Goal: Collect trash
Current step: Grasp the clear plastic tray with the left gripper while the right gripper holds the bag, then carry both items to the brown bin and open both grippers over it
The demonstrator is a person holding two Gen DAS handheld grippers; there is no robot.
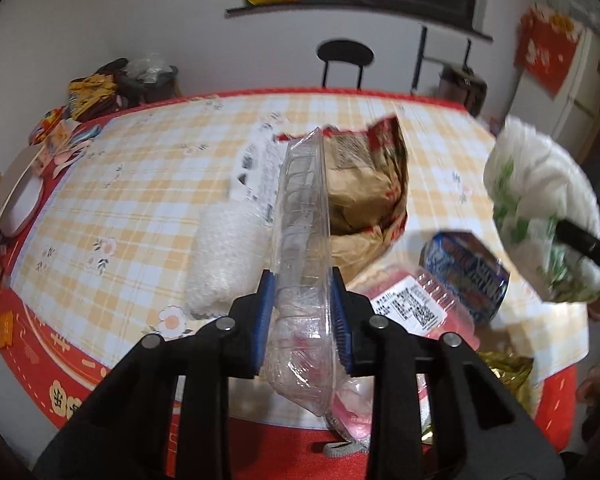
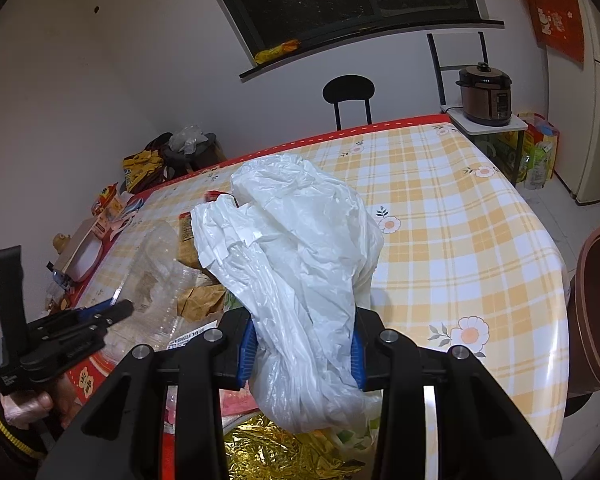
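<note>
Our left tongs [image 1: 302,316] clamp the clear plastic container [image 1: 302,216] edge-on above the counter's [image 2: 460,216] near edge, while our right tongs [image 2: 302,346] grip the white bag [image 2: 300,240], likely ready to receive it.

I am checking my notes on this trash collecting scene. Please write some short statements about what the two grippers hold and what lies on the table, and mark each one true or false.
1. The left gripper is shut on a clear plastic container. True.
2. The right gripper is open and holds nothing. False: it is shut on a white plastic bag.
3. A brown paper bag lies on the checked tablecloth. True.
4. The chair behind the table is white. False: it is black.
</note>
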